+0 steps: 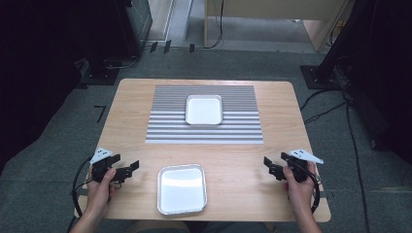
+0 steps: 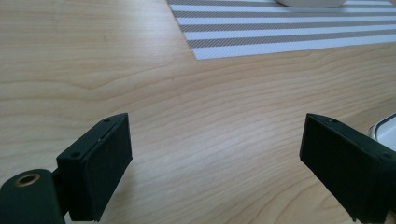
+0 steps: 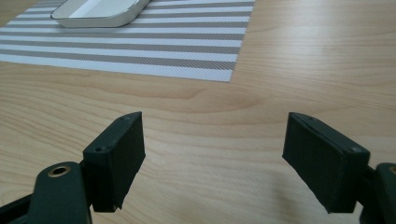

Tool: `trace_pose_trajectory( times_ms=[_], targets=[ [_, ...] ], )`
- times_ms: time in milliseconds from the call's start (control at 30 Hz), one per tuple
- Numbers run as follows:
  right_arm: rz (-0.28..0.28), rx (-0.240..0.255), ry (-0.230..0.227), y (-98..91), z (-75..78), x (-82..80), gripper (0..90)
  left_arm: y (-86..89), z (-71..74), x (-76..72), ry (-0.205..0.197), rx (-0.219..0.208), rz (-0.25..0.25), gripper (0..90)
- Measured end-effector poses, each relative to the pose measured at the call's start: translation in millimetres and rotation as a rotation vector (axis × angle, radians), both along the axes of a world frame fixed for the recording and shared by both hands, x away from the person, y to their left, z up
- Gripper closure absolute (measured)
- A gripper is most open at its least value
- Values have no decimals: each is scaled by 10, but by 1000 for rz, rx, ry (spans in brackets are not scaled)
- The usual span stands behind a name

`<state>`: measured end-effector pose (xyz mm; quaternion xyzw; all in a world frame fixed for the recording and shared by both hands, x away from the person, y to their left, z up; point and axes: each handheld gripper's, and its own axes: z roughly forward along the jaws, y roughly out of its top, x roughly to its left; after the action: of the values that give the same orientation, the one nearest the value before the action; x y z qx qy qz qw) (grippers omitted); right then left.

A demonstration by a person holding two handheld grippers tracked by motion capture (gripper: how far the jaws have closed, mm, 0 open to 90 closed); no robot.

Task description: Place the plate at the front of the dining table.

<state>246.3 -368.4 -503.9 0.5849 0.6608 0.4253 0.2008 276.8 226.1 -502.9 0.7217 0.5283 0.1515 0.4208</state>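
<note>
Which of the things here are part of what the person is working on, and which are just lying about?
Part of the job:
- near tray, between the two grippers
- left gripper, open
- right gripper, open

Just lying about:
- far tray
- striped mat beneath it
- cables on the floor

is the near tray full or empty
Empty. The near tray shows only its bare white bottom, upright on the table between the open left gripper and right gripper.

table [image 1: 131,126]: bare wood | striped mat [image 1: 204,131]: centre-far | cables [image 1: 335,109]: on grey floor, right
</note>
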Motion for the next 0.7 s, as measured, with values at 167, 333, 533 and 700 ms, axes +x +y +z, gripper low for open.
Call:
trace_pose_trajectory(
  times_ms=[167,333,533,700],
  targets=[
    [-33,7,4,-194,-14,-150,207,155,-27,-113,5,36,11,92],
    [-53,-13,12,-346,-34,-270,207,283,-79,-203,19,60,18,92],
    [-70,-30,26,-463,-86,-372,207,404,-95,-255,15,86,35,92],
    [-78,-26,43,-582,-138,-479,214,468,-107,-294,10,119,47,92]
  ],
)
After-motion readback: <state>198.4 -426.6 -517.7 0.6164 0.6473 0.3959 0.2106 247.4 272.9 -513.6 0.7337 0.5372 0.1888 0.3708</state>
